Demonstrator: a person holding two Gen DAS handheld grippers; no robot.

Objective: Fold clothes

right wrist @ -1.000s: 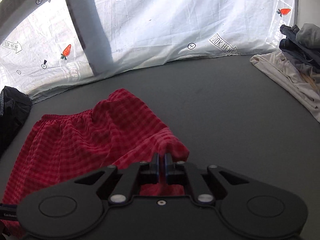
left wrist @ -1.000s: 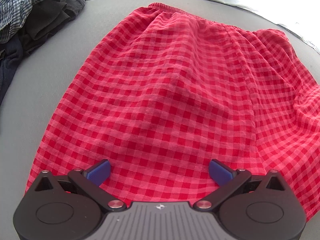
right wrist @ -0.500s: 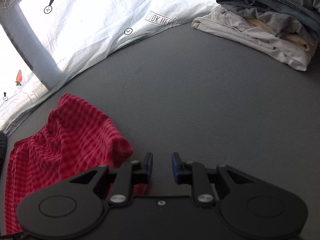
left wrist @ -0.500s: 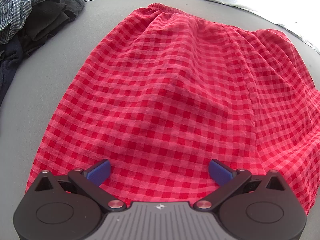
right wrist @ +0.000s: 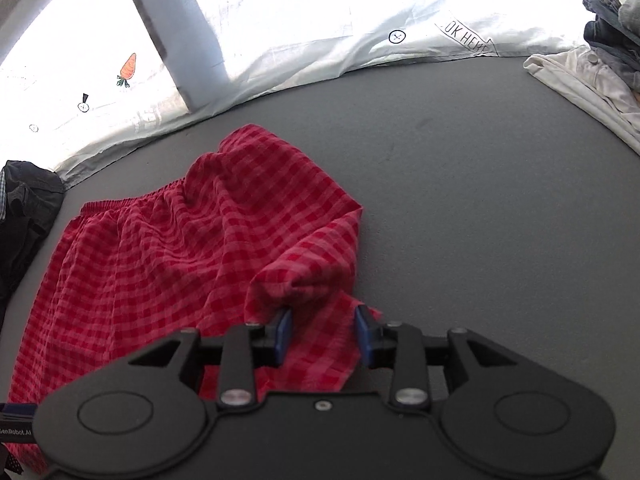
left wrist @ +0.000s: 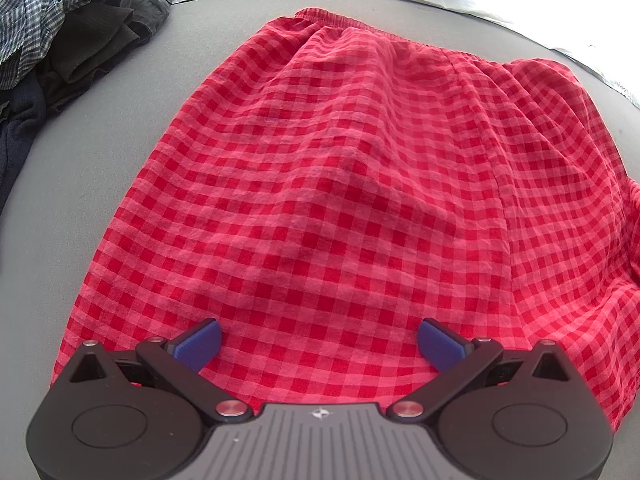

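Red check shorts (left wrist: 340, 184) lie flat on table (left wrist: 100, 128), under both tongs. Left tongs (left wrist: 320, 344) wide apart, empty, over hem. Right tongs (right wrist: 324, 332) opening, rumpled corner between, not pinched. Thin, limp, light; grab hem corners, it'll bunch.

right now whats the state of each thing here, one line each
red checked shorts: spread on the grey table, right side bunched up
left gripper: jaws wide open over the near hem
right gripper: jaws opening, cloth between them, not pinched
dark clothes pile: rumpled, unfolded
folded stack: folded, piled at the far right
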